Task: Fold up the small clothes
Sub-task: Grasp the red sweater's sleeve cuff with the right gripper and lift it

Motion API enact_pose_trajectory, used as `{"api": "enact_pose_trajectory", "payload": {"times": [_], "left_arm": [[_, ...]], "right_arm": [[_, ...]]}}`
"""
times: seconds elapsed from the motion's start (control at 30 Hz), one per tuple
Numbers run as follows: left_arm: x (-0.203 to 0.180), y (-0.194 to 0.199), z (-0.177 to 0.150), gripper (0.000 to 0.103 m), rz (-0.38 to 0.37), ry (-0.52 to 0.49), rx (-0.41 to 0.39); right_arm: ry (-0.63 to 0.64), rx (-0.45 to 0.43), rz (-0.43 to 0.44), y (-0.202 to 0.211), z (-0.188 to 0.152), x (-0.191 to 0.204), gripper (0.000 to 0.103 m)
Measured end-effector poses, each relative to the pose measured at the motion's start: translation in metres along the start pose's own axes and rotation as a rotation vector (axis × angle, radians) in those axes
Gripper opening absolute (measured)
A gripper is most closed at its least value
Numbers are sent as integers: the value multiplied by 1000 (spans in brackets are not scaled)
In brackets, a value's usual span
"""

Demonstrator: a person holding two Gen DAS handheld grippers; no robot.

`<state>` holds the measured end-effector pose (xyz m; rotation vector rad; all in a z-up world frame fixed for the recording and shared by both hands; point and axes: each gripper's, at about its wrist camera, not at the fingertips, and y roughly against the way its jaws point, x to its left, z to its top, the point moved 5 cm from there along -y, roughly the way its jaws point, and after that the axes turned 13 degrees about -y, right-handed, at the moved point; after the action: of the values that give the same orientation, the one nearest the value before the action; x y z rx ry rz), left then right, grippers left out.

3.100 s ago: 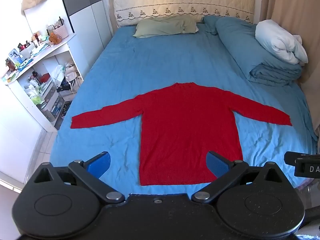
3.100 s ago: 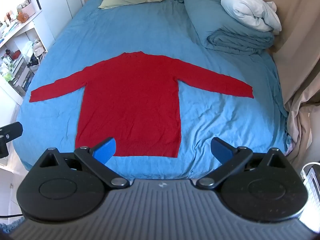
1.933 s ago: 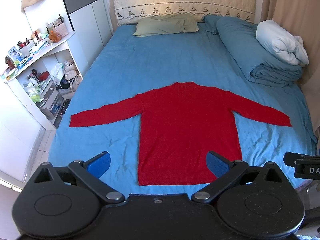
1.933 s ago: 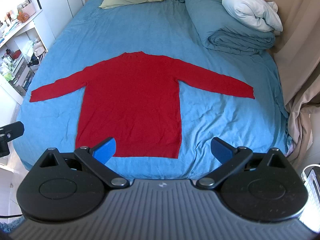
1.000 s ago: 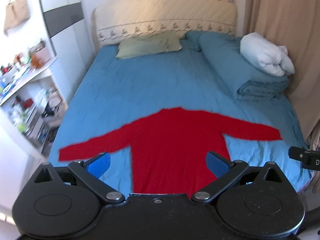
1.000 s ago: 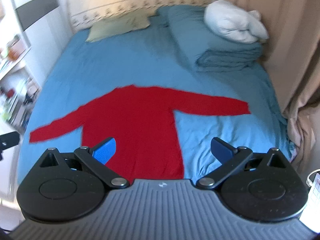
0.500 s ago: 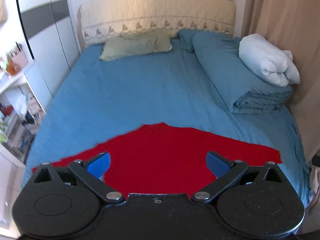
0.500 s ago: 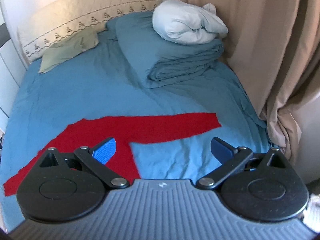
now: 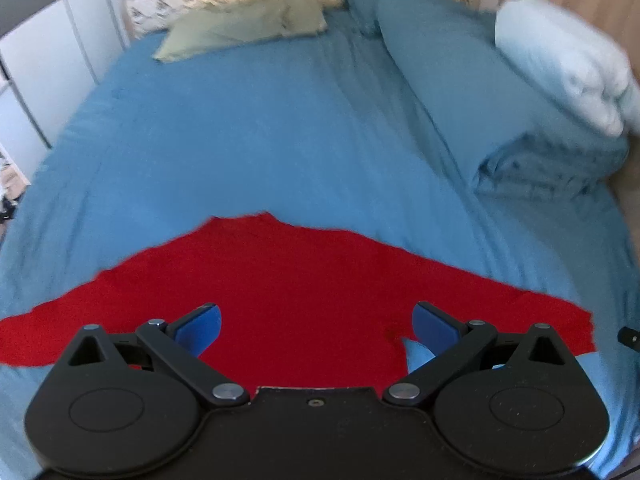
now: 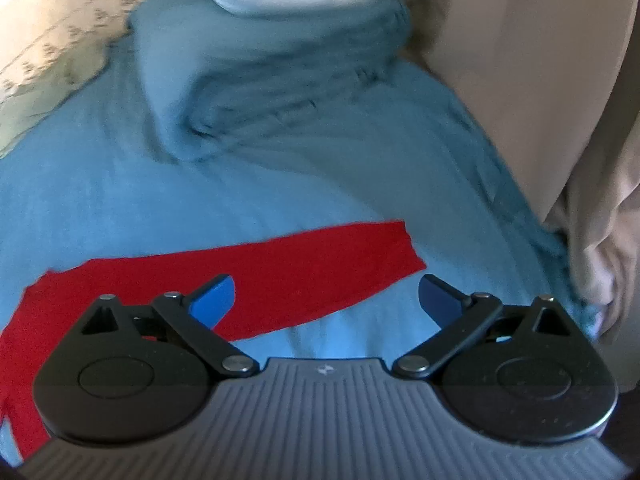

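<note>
A red long-sleeved sweater (image 9: pixel 288 280) lies flat on the blue bed sheet (image 9: pixel 260 140), sleeves spread to both sides. My left gripper (image 9: pixel 316 326) is open and empty, low over the sweater's chest, with its neckline just ahead. In the right wrist view the sweater's right sleeve (image 10: pixel 320 264) runs across the sheet (image 10: pixel 240 184) to a cuff at the right. My right gripper (image 10: pixel 326 300) is open and empty just above that sleeve, near the cuff. The sweater's lower body is hidden under the grippers.
A folded blue duvet (image 9: pixel 520 136) with a white pillow (image 9: pixel 568 68) on it lies at the bed's right side, also in the right wrist view (image 10: pixel 280 64). A green pillow (image 9: pixel 244 24) lies by the headboard. Beige curtains (image 10: pixel 540 80) hang at the right. White cupboards (image 9: pixel 48 60) stand left.
Both grippers have moved forward and down over the bed toward the sweater. The right one has swung right to the sleeve. Both stay open.
</note>
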<state>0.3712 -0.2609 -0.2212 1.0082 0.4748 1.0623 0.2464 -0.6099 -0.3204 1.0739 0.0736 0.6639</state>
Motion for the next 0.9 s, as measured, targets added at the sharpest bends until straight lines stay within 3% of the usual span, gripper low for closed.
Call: {"api": "enact_pose_trajectory", "payload": {"times": [0.27,0.33,0.4,0.47,0.63,0.7,0.8,0.9], "left_arm": [[-42,-137,5,99,-41,-22,42],[-48,-162,4,99,-30,-38,48],[-50,-179,1,99,-19,-50,53],[-50,-195,-1,99,-1,-56,55],[-51,-240,-2,99,-13,-53,105],[-48,-251,0,99,-17,-37,114],[-44,-262,2,99,-10,-22,132],[-45,-274,6,101,-17,-14,143]], "right_arm": [[-193,16,-54,-133,-30,-39,102],[-260,20,-71,-153,-39,-49,96],[-329,36,-76,-171,-47,-58,86],[-382,42,-61,-185,-54,-65,82],[-409,-13,-24,-194,-52,-71,64],[-431,-16,-30,-200,-48,-74,43],[-452,-14,-46,-204,-43,-79,25],[-422,-44,-39,-189,-38,-72,23]]}}
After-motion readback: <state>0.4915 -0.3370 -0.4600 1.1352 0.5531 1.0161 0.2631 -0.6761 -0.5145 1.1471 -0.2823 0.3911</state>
